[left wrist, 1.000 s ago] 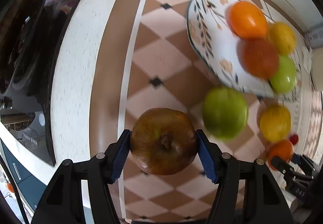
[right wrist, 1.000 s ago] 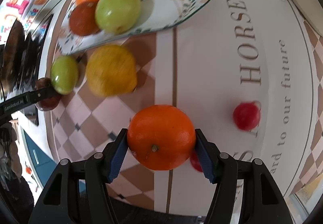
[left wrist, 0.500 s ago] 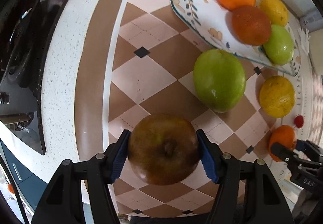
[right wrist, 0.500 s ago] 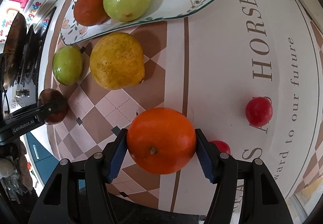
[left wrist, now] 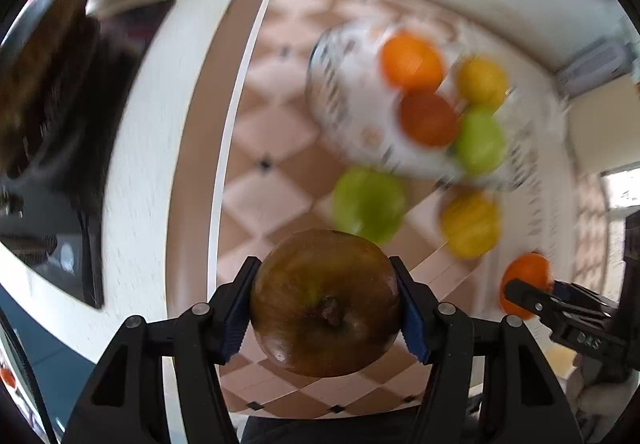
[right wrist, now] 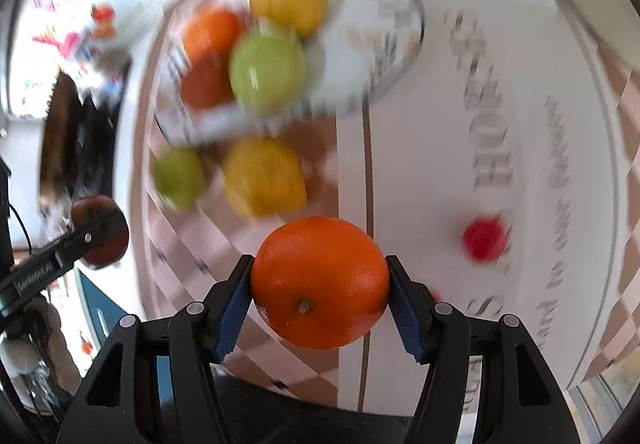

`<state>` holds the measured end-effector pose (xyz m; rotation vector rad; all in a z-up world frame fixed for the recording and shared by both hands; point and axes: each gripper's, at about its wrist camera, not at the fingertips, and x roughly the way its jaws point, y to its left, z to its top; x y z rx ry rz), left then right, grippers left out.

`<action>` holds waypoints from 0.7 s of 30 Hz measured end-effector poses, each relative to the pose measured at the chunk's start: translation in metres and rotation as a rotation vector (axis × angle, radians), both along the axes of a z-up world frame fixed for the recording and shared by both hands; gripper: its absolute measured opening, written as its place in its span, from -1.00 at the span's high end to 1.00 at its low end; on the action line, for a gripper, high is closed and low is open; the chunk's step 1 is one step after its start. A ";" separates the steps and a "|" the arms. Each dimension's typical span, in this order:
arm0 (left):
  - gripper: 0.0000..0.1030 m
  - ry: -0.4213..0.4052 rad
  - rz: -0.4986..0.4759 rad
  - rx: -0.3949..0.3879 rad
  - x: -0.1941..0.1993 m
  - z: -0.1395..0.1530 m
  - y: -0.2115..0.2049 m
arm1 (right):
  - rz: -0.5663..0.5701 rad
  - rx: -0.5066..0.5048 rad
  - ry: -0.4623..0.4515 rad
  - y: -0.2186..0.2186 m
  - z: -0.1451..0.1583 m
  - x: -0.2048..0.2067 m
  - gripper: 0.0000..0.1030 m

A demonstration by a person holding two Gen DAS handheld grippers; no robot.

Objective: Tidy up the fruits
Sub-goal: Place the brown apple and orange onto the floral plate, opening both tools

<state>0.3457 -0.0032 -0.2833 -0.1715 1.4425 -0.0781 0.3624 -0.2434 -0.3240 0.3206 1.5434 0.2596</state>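
My left gripper (left wrist: 326, 304) is shut on a dark brown apple (left wrist: 326, 302) and holds it above the checkered cloth. My right gripper (right wrist: 320, 284) is shut on an orange (right wrist: 320, 282), also lifted; that orange shows in the left wrist view (left wrist: 526, 276). A patterned plate (left wrist: 348, 100) holds an orange, a darker orange, a yellow fruit and a green apple (left wrist: 478, 140). A loose green apple (left wrist: 368, 204) and a yellow fruit (left wrist: 470, 224) lie on the cloth in front of the plate. Both views are blurred.
A black stove top (left wrist: 52, 92) lies left of the cloth on the white counter. A small red fruit (right wrist: 484, 240) lies on the white part of the cloth with the lettering. The left gripper with its apple shows at the left of the right wrist view (right wrist: 98, 232).
Both grippers have risen and tilted with their fruit still held. The plate and loose fruit now sit farther off and are motion-blurred.
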 end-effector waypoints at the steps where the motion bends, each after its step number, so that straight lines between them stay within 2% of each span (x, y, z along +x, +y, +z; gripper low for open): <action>1: -0.17 -0.019 -0.004 -0.012 0.011 0.012 -0.002 | -0.014 0.006 -0.023 -0.004 0.008 0.011 -0.28; 4: -0.17 -0.050 -0.010 -0.010 0.043 0.024 0.004 | -0.038 -0.021 -0.070 -0.014 0.020 0.049 -0.28; 6: -0.17 -0.049 -0.008 0.000 0.063 0.024 0.004 | -0.045 -0.056 -0.077 -0.017 0.016 0.077 -0.29; 10: -0.17 0.016 -0.010 0.018 0.112 0.002 0.001 | -0.029 -0.110 -0.047 -0.013 -0.004 0.119 -0.29; 15: -0.17 0.087 -0.012 0.041 0.142 -0.026 -0.002 | 0.012 -0.151 -0.019 -0.009 -0.020 0.145 -0.29; 21: -0.18 0.141 -0.027 0.041 0.154 -0.047 -0.007 | 0.034 -0.149 -0.002 -0.002 -0.030 0.155 -0.30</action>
